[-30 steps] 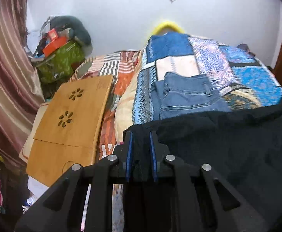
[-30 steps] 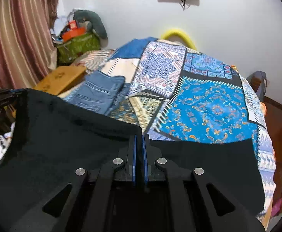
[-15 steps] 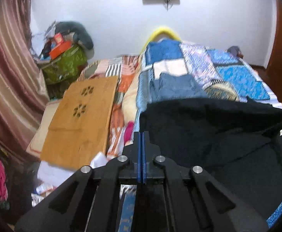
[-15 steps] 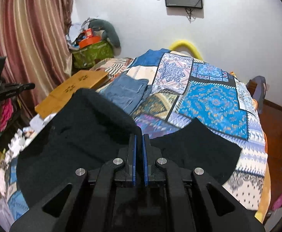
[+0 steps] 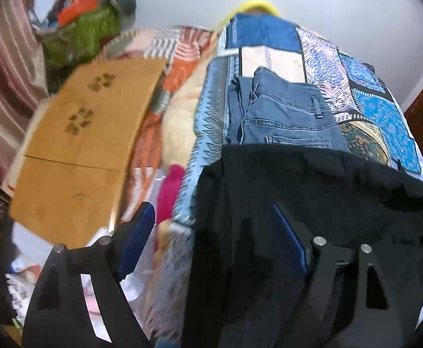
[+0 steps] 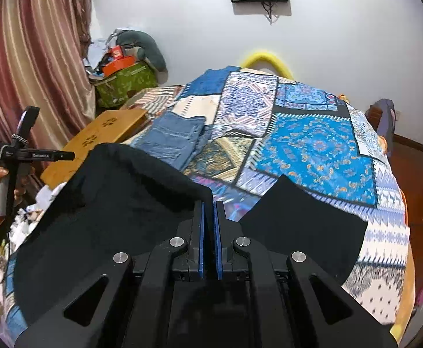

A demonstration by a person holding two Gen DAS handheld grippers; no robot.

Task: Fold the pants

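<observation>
Black pants (image 6: 118, 208) of soft dark fabric lie bunched across the near edge of the bed, filling the view from 6 to 9 o'clock in our right wrist camera, with one flat leg (image 6: 307, 226) spread toward 4 o'clock. Beneath them we see the blue patchwork bedspread (image 6: 312, 148). At 10 o'clock rests a tan wooden lap board (image 6: 95, 142) with paw cut-outs. Folded blue denim jeans (image 5: 286, 116) sit at 12 o'clock, just beyond the black fabric's far edge. Our right tongs (image 6: 210, 211) are clenched on a raised ridge of the black pants. Our left tongs (image 5: 211, 223) are released, spread wide, with black fabric between their blue pads (image 5: 136, 237).
</observation>
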